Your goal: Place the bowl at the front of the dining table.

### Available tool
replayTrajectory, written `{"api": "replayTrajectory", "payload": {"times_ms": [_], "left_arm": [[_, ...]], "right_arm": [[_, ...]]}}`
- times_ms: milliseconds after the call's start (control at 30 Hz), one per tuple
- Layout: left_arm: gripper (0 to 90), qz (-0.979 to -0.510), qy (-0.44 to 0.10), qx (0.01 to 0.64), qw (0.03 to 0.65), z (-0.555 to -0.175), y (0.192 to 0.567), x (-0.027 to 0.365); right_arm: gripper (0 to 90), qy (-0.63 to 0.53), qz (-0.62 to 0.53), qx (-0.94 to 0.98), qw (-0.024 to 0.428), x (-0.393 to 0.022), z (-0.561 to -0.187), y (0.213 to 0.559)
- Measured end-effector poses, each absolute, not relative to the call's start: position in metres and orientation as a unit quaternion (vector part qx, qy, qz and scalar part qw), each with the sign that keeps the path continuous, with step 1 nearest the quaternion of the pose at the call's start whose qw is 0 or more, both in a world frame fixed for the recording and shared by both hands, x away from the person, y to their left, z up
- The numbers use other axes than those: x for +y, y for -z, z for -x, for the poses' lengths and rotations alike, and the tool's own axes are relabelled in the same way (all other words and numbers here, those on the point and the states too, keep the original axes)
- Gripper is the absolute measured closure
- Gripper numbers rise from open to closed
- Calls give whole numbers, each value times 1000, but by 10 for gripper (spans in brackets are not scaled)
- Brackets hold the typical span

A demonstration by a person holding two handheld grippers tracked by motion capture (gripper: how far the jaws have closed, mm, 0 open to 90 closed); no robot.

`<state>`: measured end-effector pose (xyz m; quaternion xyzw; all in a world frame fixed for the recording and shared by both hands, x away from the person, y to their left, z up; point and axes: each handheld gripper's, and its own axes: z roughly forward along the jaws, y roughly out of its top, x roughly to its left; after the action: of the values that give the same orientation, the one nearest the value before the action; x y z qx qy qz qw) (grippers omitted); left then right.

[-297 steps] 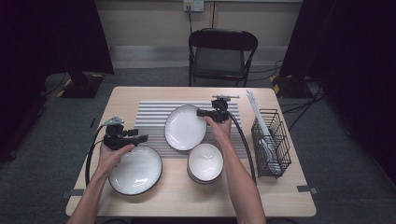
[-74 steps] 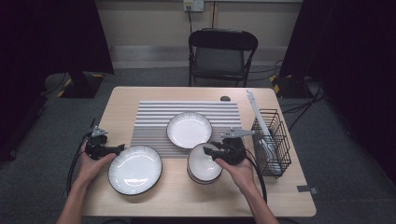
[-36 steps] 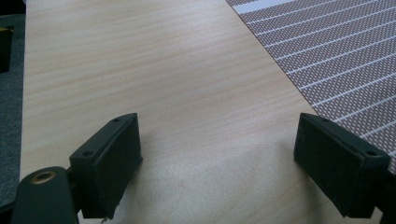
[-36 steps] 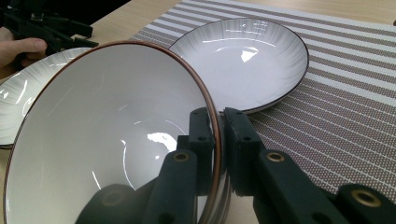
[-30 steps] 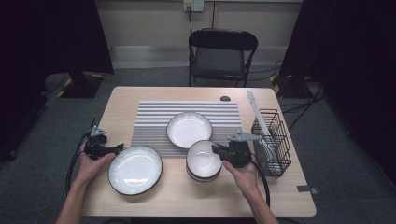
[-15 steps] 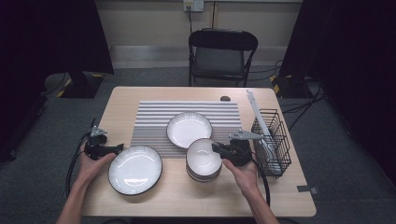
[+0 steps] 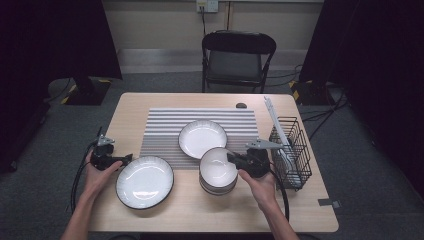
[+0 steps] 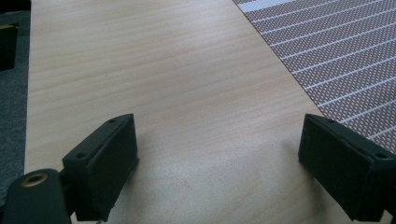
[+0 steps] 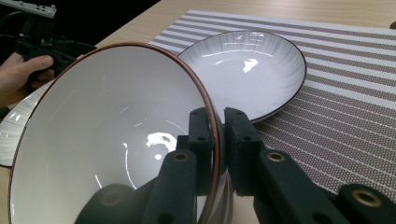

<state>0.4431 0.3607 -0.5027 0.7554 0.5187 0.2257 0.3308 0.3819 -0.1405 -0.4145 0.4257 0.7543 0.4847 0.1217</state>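
Note:
A white bowl (image 7: 218, 165) with a brown rim tops a stack of bowls (image 7: 218, 187) near the table's front middle. My right gripper (image 7: 232, 158) is shut on this top bowl's right rim; in the right gripper view the two pads (image 9: 201, 135) pinch the bowl's (image 9: 107, 140) thin edge, and the bowl tilts toward the camera. A small white plate (image 7: 202, 138) lies on the striped mat (image 7: 165, 125) just behind it. My left gripper (image 7: 126, 159) rests at the table's left, beside a large white plate (image 7: 145, 181). Its jaws stand wide apart over bare wood (image 8: 187, 93).
A black wire rack (image 7: 291, 150) holding a white plate stands at the right edge, close behind my right hand. A folding chair (image 7: 237, 55) sits beyond the table. A small dark disc (image 7: 241, 105) lies at the mat's far corner.
Ten seconds back my right gripper was at the small plate at the mat's rear; now it grips the top bowl's rim. The left gripper backed off the large plate. Nothing moved this last second.

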Motion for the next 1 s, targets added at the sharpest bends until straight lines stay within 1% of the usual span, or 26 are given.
{"api": "replayTrajectory", "payload": {"times_ms": [233, 667, 1000], "left_arm": [[95, -755, -223, 520, 332, -443, 503, 359], [95, -755, -223, 520, 332, -443, 503, 359], [94, -755, -223, 520, 332, -443, 503, 359]], "right_arm": [[820, -491, -429, 749, 119, -142, -382, 412], [819, -497, -430, 744, 117, -143, -382, 404], [819, -504, -432, 738, 120, -144, -384, 391]]}}
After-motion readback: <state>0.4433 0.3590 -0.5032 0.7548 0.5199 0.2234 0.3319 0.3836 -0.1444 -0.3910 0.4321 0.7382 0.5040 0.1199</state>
